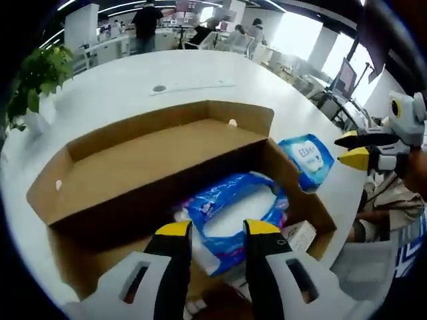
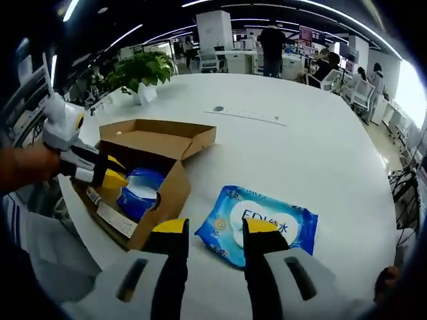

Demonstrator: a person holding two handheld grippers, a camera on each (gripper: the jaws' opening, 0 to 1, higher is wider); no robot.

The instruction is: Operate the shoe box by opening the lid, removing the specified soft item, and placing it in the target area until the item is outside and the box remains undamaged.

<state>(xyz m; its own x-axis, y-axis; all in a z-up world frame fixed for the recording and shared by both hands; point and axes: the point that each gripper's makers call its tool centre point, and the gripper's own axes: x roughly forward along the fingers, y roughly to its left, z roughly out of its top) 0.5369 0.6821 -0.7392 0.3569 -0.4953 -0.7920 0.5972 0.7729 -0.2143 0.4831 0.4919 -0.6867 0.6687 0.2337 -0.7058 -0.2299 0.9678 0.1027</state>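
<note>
One open cardboard shoe box (image 1: 167, 167) sits on a round white table (image 1: 133, 80), its hinged lid (image 1: 160, 157) folded back and lying flat behind it. Two blue soft packs of wipes are in sight — one pack inside the box (image 1: 230, 217), resting against the right-hand wall, and a second pack on the table (image 2: 257, 223), just beside the box and outside it. In the left gripper view, the left gripper (image 1: 212, 230) hovers over the open box with its yellow-tipped jaws apart, the inner pack showing between them, not clamped. In the right gripper view, the right gripper (image 2: 212, 230) hangs above the table pack, its jaws also apart and holding nothing. A small white carton (image 1: 299, 233) lies in the box's right corner. One potted plant (image 2: 140, 70) stands at the table's far edge — several people stand among desks beyond
</note>
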